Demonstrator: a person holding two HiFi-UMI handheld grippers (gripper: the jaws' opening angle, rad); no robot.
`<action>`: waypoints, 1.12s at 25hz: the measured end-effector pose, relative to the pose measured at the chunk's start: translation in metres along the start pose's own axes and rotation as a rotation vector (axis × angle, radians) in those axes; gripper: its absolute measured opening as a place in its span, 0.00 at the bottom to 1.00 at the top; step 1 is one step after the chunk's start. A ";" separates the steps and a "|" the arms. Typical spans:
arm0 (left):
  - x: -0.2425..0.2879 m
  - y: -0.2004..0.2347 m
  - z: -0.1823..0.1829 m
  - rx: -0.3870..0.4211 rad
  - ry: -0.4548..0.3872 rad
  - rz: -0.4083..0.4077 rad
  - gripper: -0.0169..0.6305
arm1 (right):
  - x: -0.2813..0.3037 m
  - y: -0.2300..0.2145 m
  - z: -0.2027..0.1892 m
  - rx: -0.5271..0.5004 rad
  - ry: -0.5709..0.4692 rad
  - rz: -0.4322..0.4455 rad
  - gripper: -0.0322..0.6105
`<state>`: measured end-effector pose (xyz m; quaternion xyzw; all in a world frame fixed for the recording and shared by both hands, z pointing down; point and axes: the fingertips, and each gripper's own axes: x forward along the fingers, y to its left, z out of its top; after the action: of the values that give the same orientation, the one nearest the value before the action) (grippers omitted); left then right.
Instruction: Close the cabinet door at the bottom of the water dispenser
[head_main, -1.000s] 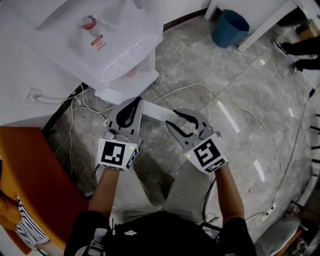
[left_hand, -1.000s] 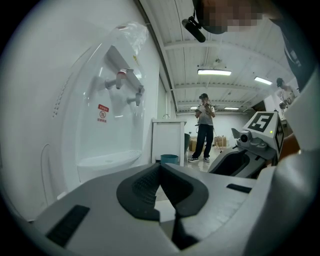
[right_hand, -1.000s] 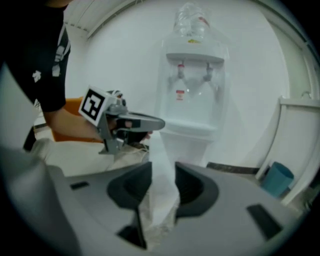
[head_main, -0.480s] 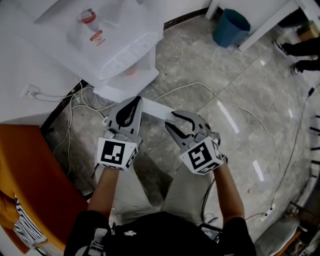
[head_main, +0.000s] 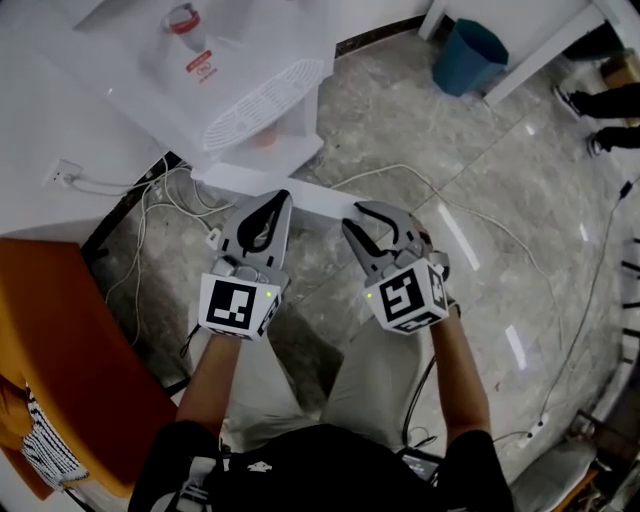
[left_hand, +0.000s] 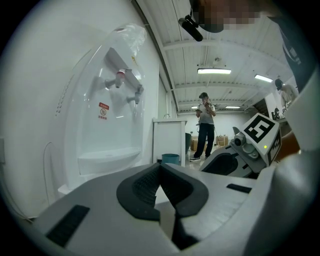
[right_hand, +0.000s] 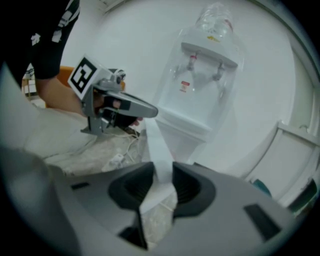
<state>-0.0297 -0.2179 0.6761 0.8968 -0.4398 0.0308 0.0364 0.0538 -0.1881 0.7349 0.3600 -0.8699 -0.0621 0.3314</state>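
Observation:
The white water dispenser (head_main: 240, 70) stands against the wall, and its bottom cabinet door (head_main: 310, 200) is swung out open over the floor. My right gripper (head_main: 365, 218) is at the door's free edge. In the right gripper view its jaws (right_hand: 161, 170) are closing, with the door's thin edge (right_hand: 156, 145) running between the pads. I cannot see the pads pressing on it. My left gripper (head_main: 283, 197) hovers shut and empty just above the door's top edge, to the left. In the left gripper view its tips (left_hand: 161, 166) meet, facing the dispenser (left_hand: 110, 125).
White cables (head_main: 400, 175) trail over the marble floor, and more are tangled by a wall socket (head_main: 65, 185). An orange cabinet (head_main: 60, 340) stands at the left. A blue bin (head_main: 468, 45) sits beside white table legs at the back. A person (left_hand: 204, 125) stands far off.
My right gripper has rolled and sunk a little toward the door's free edge, which now lies between its jaws. The left gripper has stayed in place.

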 end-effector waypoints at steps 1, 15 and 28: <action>0.000 0.001 0.000 0.004 -0.006 0.001 0.04 | 0.002 -0.003 -0.001 0.005 0.002 -0.007 0.26; -0.001 0.002 -0.010 -0.005 0.000 0.008 0.04 | 0.022 -0.047 -0.008 0.119 0.011 -0.182 0.26; 0.005 0.007 -0.013 -0.007 -0.002 0.014 0.04 | 0.039 -0.077 -0.011 0.251 0.020 -0.307 0.26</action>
<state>-0.0324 -0.2243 0.6895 0.8936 -0.4463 0.0286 0.0389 0.0858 -0.2694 0.7377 0.5275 -0.8024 0.0006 0.2791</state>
